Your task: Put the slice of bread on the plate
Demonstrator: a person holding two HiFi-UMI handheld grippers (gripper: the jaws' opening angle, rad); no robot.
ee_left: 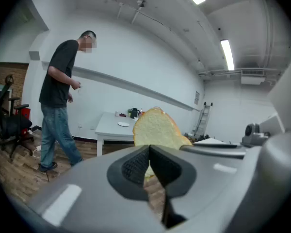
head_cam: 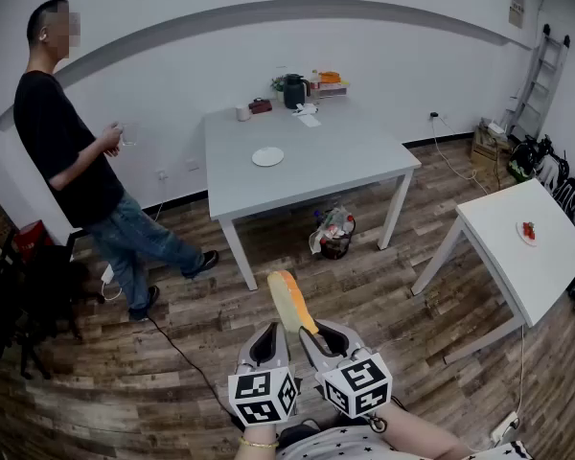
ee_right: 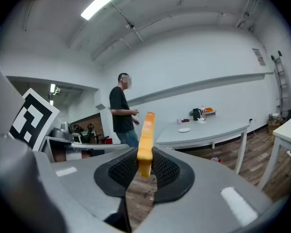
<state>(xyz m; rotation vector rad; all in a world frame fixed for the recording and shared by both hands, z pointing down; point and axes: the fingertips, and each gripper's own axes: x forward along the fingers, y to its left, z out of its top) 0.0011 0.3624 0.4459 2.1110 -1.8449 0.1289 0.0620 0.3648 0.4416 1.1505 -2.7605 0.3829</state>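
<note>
Right gripper view: right gripper clamped on slice of bread by its lower crust edge, frame centre | left gripper jaws together, empty | plate on table, upper centre of head view | handling, judged: light, soft, easily crushed; pinch gently near crust.

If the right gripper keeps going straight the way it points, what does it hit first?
The right gripper, holding the yellow-crusted bread slice, has wooden floor ahead; likely first the near edge of the grey rectangular table bearing the white round plate, though depth is unclear.
</note>
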